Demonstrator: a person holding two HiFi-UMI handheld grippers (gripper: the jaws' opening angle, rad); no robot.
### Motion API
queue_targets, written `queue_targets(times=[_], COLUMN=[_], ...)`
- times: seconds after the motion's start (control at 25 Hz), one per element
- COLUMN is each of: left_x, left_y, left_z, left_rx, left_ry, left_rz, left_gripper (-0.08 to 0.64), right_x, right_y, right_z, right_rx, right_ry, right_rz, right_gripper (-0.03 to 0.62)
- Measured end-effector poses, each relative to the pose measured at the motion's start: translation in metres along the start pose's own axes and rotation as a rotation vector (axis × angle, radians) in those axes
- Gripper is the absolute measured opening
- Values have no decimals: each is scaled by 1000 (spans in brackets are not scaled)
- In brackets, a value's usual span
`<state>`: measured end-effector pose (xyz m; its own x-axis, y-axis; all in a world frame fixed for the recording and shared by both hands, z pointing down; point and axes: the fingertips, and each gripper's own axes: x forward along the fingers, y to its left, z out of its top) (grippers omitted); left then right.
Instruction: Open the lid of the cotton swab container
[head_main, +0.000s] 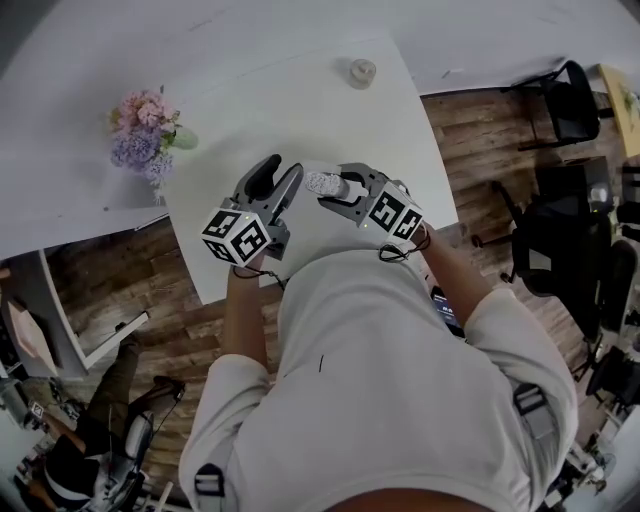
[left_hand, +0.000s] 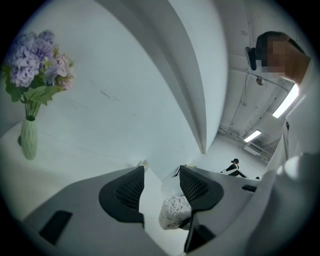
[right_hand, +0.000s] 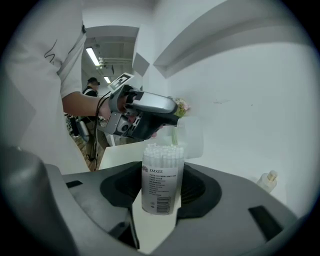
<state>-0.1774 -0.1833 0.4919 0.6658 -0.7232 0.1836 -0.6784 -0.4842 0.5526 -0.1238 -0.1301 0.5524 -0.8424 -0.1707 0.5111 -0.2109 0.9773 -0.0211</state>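
My right gripper (head_main: 333, 192) (right_hand: 161, 172) is shut on the cotton swab container (head_main: 324, 183) (right_hand: 161, 186), a clear labelled tube packed with white swabs, held upright over the white table (head_main: 300, 110). Its translucent lid (right_hand: 191, 134) stands open, tipped to the far side, and the swab tips are bare. My left gripper (head_main: 278, 175) (left_hand: 161, 175) is open just left of the container. In the left gripper view the container (left_hand: 175, 211) sits low by the right finger, with the lid (left_hand: 171, 184) next to that pad; I cannot tell whether they touch.
A vase of pink and purple flowers (head_main: 145, 135) (left_hand: 35, 75) stands at the table's left. A small pale bottle (head_main: 362, 72) (right_hand: 268, 181) sits near the far edge. Black chairs (head_main: 570, 100) stand on the wooden floor to the right.
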Motion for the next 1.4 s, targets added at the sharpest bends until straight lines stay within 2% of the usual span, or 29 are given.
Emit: queue_targets(times=[0.12, 0.28, 0.36, 0.52, 0.68, 0.84, 1.4], left_x=[-12, -23, -26, -34, -47, -58, -101], left_y=[13, 28, 34, 46, 56, 59, 62], left_z=[-3, -29, -48, -79, -106, -122, -154], left_rx=[29, 96, 102, 73, 63, 36, -82], left_ry=[-1, 76, 114, 152, 205, 237, 203], left_rz=[71, 172, 215, 309, 410, 470, 622], left_gripper=[235, 219, 199, 119, 49, 34, 26], right_x=[-5, -3, 1, 17, 37, 53, 94], right_y=[-14, -34, -44, -61, -68, -75, -77], right_z=[0, -6, -12, -19, -29, -40, -60], right_rx=[60, 113, 138, 182, 190, 196, 165], right_ry=[-24, -32, -26, -57, -35, -13, 50], right_rz=[-39, -90, -107, -135, -126, -127, -68], right_gripper=[196, 196, 196, 196, 196, 196, 196])
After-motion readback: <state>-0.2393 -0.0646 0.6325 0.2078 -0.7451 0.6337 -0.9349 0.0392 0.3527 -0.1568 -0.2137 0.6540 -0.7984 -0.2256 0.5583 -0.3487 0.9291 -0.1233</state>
